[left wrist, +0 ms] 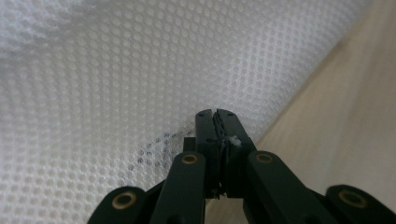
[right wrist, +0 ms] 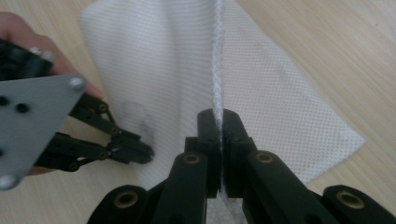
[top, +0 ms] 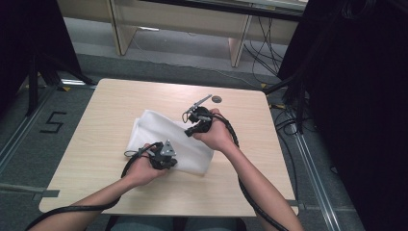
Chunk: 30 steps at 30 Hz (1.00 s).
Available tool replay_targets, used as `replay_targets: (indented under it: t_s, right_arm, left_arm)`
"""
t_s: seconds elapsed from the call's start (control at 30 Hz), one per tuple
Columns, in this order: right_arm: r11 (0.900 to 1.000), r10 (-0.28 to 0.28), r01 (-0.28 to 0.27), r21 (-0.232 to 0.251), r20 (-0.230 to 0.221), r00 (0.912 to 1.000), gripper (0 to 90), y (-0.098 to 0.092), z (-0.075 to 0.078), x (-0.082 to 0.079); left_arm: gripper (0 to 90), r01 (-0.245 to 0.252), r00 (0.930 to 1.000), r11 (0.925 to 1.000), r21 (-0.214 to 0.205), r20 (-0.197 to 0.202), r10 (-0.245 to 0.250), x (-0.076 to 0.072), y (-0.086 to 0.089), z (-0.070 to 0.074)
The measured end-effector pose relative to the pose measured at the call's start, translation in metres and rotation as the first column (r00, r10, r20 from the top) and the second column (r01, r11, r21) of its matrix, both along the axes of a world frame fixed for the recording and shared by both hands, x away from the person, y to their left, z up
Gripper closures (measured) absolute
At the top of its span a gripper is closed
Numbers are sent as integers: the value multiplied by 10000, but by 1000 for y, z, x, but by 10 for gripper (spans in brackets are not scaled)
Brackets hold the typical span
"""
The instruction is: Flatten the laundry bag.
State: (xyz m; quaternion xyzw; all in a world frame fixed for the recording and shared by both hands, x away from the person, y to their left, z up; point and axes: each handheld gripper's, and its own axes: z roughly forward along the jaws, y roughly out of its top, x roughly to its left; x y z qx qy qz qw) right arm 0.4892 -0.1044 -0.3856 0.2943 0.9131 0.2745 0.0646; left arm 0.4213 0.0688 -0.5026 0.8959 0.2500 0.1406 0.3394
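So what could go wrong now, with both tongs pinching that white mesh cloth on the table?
1. The right tongs grip only a thin raised fold of the white mesh cloth; it could slip out if pulled further.
2. The left tongs pinch very little fabric at the cloth's edge, so that hold might give too.
3. With both tongs clamped, pulling them apart could snag or stretch the open mesh.
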Motion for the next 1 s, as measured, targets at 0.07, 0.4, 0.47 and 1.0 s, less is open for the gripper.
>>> replay_targets:
  t_s: [0.07, 0.4, 0.47, 1.0]
  right_arm:
    - [10000, 52, -52, 4, 87, 9999, 890, 1, 3, -2]
    - [9999, -123, 118, 119, 494, 9987, 889, -2, 9, -2]
    - [9999, -80, 73, 150, 526, 9986, 888, -2, 12, -5]
    - [9993, 240, -271, 256, 1154, 9930, 884, 3, 17, -22]
  left_arm:
    - [872, -242, 9997, 9996, -150, -7, 242, 5, -1, -1]
    - [866, 692, 9974, 9974, -184, -174, -695, -16, -16, 9]
    - [865, 639, 9979, 9980, -27, -119, -639, -12, -19, 8]
    - [820, 97, 9999, 9998, -160, -76, -98, 10, -16, 3]
